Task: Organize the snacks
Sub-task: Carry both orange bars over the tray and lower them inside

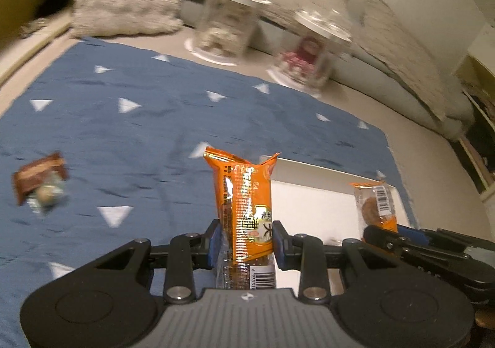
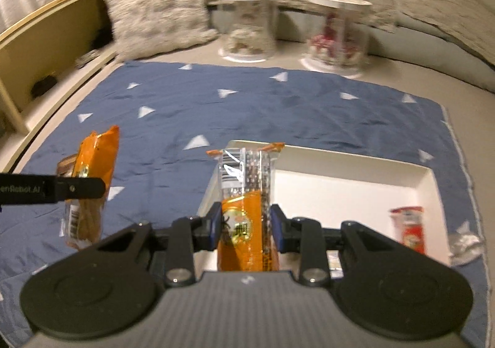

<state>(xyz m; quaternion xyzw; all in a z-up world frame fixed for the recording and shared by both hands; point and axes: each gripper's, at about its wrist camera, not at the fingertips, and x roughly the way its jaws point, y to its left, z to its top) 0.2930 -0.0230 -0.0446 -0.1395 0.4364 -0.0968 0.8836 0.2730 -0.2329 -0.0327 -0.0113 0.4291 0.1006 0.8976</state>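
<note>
My left claw (image 1: 246,241) pinches an upright orange foil snack packet (image 1: 244,208) between both blue pads. My right claw (image 2: 245,225) likewise pinches a second orange packet with a clear barcoded top (image 2: 246,202). A shallow white rectangular tray (image 2: 430,176) lies under and at 2 o'clock of the right claw, with a red snack packet (image 2: 408,229) inside. A brown-wrapped snack (image 1: 40,182) lies on the blue triangle-patterned cloth (image 1: 139,137) at 9 o'clock of the left claw. Two clear lidded jars (image 2: 247,26) stand at 12 o'clock, blurred.
</note>
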